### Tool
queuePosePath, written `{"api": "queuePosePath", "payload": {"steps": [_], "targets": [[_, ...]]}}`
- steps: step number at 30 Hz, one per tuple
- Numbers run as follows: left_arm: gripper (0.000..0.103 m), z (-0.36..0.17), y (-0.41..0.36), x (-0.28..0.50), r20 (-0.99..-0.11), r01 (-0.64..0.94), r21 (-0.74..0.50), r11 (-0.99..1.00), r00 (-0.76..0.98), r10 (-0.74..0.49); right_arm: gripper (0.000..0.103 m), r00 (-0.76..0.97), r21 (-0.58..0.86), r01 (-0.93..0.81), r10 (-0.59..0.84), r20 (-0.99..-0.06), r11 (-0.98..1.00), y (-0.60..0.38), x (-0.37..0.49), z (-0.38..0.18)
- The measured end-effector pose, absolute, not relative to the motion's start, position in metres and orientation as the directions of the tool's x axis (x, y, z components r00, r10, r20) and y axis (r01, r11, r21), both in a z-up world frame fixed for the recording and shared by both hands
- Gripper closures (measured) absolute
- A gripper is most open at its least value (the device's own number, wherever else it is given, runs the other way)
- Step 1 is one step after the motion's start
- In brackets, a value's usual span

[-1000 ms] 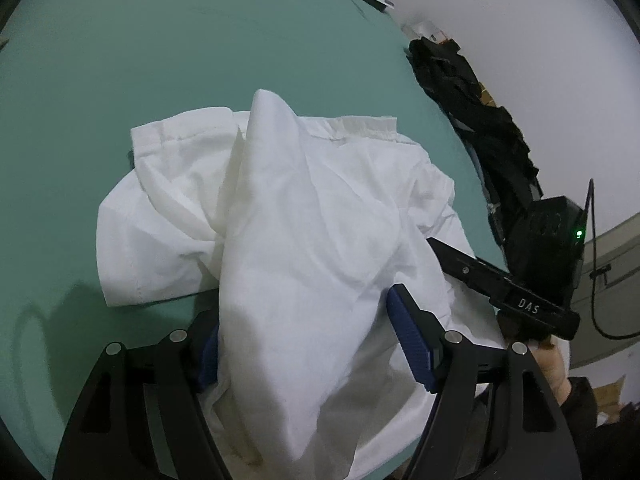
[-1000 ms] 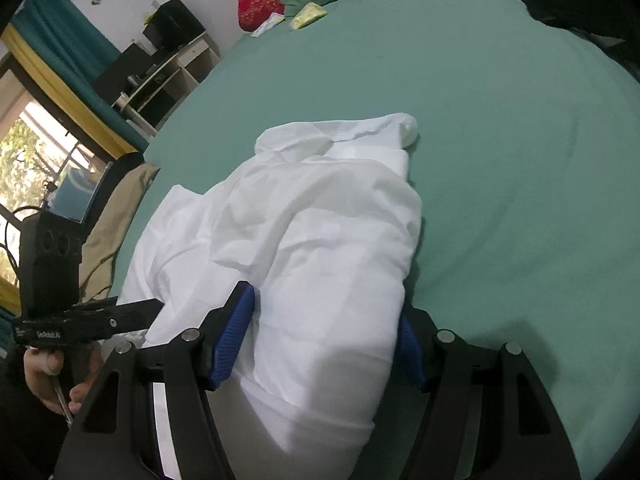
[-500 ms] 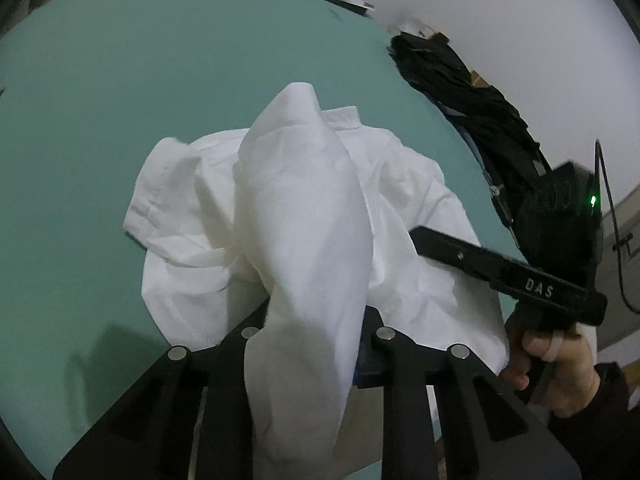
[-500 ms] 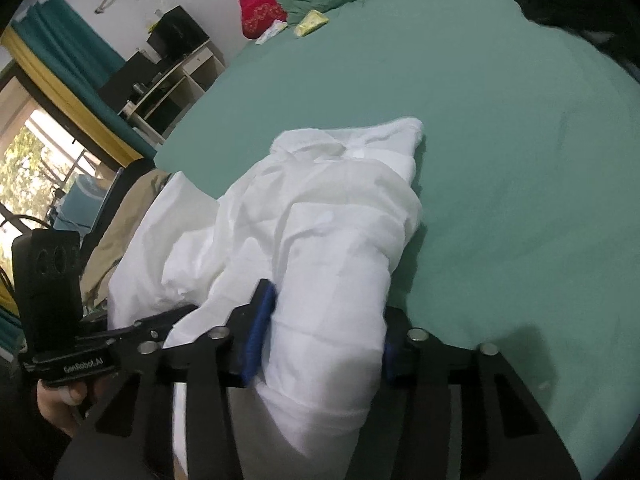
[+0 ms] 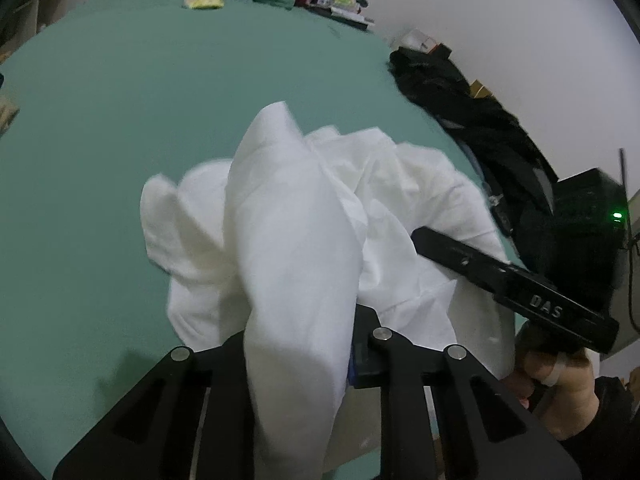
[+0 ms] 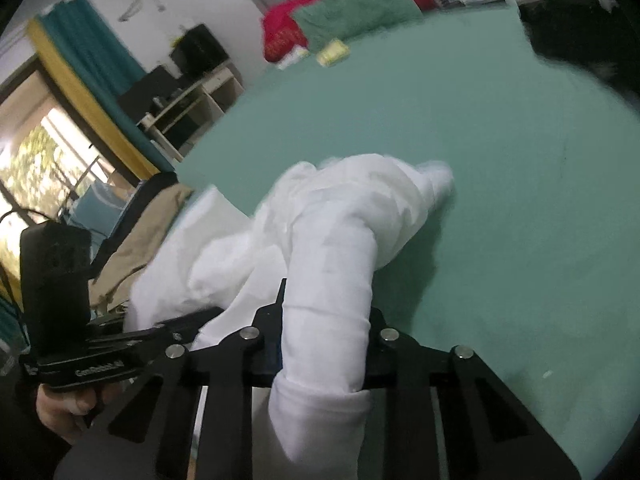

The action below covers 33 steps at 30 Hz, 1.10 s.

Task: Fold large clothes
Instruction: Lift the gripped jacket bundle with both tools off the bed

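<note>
On the bed (image 5: 120, 128), both tongs, spread a second ago, now pinch the shirt (image 5: 296, 232). Left tongs (image 5: 298, 344) and right tongs (image 6: 324, 344) lift it; spreading can follow.

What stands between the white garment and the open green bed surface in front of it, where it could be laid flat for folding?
Nothing visible does. Both grippers, left and right, have their jaws shut on the white garment. The green sheet ahead looks bare; the black clothes lie off at its edge.
</note>
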<state>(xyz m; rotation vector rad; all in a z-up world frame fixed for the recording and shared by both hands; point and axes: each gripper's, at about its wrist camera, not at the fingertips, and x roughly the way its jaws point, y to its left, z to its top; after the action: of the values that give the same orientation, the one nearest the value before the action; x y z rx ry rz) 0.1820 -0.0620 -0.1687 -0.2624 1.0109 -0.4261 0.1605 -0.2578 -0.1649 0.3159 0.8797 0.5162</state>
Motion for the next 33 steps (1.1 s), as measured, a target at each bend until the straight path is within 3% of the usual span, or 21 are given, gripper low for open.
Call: {"api": "queuePosePath", "payload": {"steps": [2, 17, 27, 33], "targets": [[0.090, -0.159, -0.058, 0.180, -0.746, 0.224, -0.412, 0.883, 0.473, -0.468, 0.080, 0.555, 0.435, -0.320, 0.538, -0.634, 0.842, -0.253, 0.157, -0.149], [0.091, -0.101, 0.006, 0.183, -0.651, 0.268, -0.420, 0.867, 0.577, -0.494, 0.082, 0.619, 0.409, -0.399, 0.571, -0.539, 0.820, -0.206, 0.162, -0.090], [0.091, -0.057, 0.106, 0.209, -0.617, 0.242, -0.347, 0.906, 0.669, -0.415, 0.082, 0.616, 0.427, -0.495, 0.653, -0.441, 0.756, -0.113, 0.202, -0.065], [0.091, -0.058, 0.160, 0.225, -0.644, 0.201, -0.282, 0.938, 0.685, -0.340, 0.082, 0.572, 0.475, -0.527, 0.707, -0.416, 0.705, -0.057, 0.233, -0.084]]}}
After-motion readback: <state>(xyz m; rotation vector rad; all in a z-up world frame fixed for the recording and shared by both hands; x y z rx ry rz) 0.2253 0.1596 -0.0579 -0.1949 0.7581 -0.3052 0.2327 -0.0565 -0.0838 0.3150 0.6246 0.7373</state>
